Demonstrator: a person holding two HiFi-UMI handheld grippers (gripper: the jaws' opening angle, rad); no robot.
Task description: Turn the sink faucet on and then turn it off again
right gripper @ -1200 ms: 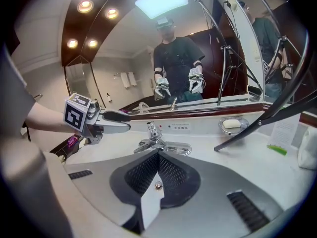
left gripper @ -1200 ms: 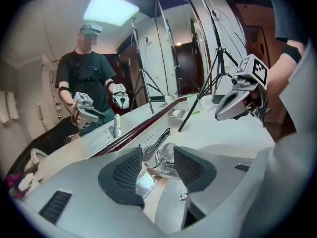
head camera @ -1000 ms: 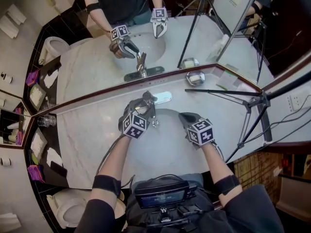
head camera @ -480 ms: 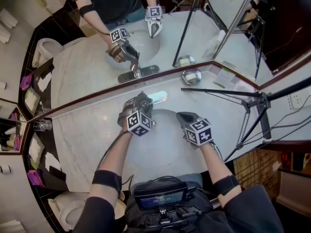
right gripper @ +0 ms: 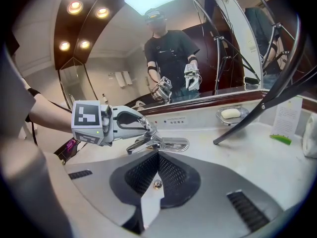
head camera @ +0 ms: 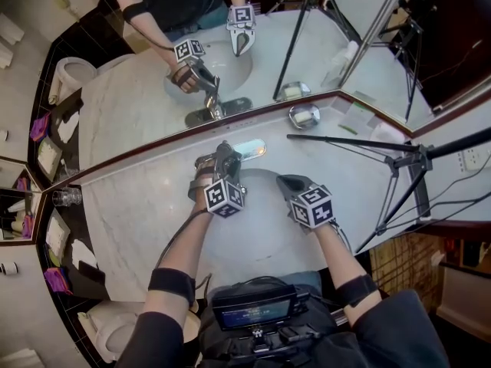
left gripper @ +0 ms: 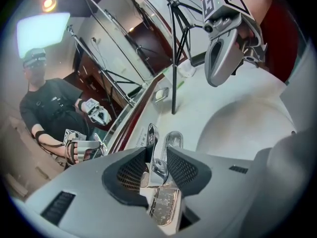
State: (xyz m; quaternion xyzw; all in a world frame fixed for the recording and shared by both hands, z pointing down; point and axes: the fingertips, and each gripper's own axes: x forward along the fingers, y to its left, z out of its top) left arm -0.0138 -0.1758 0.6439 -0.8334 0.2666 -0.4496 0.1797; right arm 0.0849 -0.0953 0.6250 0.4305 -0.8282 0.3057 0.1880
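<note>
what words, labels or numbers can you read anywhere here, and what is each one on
Nothing here reads clearly.
Small label on the wall strip behind the faucet: a printed line beside coloured dots, too small to read.
White card standing at the far right: lines of print, too small to read.
Screen at the person's chest: blurred, unreadable.

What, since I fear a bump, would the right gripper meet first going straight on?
Probably the faucet spout, just beyond its shut jaws; depth is unclear, so it might pass beneath into the basin.
</note>
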